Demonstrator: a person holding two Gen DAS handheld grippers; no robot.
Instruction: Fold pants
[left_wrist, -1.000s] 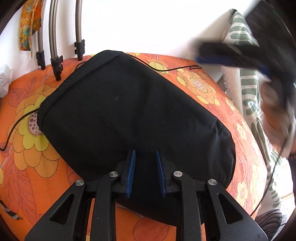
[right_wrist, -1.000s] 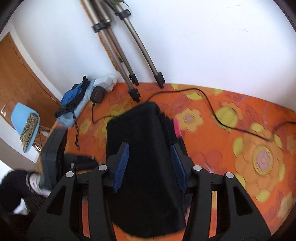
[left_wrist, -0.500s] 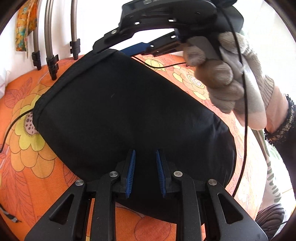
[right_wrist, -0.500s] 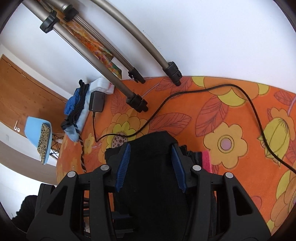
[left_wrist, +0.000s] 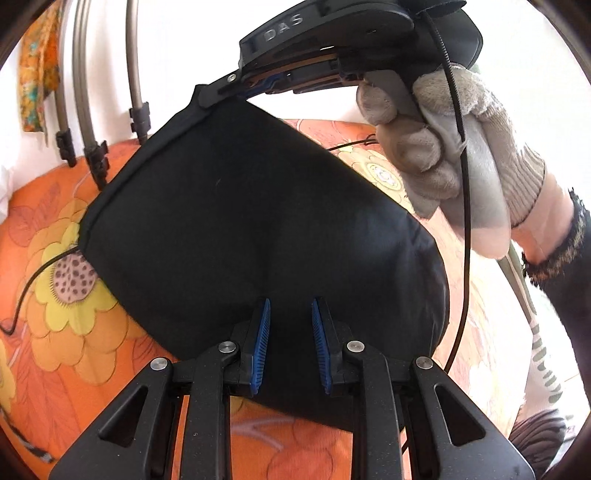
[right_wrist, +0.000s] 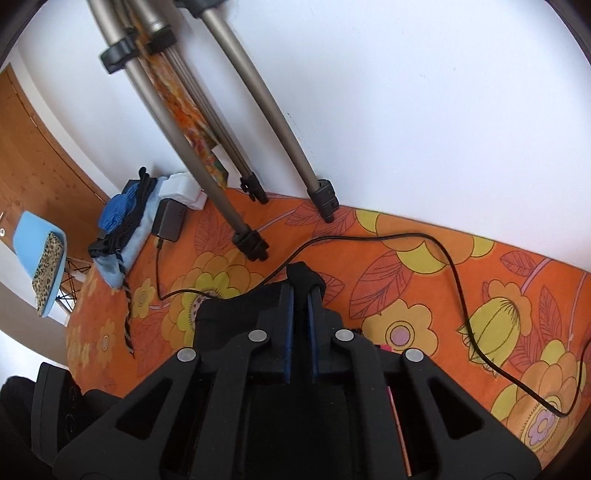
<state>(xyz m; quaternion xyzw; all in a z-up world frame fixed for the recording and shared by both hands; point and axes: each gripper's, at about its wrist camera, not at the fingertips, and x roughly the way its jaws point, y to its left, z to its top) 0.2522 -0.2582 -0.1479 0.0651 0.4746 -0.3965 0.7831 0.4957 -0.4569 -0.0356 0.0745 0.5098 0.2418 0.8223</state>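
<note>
Pants (left_wrist: 258, 221) corner pinched by right gripper (right_wrist: 300, 291) fingers; left gripper (left_wrist: 290, 325) fingers narrow, gripping pants.

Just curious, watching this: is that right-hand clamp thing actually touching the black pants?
Touching. In the right wrist view, the right gripper has its jaws pinched shut on a bunched corner of the black pants; the left wrist view shows that corner lifted off the orange cloth.

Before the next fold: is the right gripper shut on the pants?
Shut: right gripper pinches a corner of the pants, lifting it.
</note>
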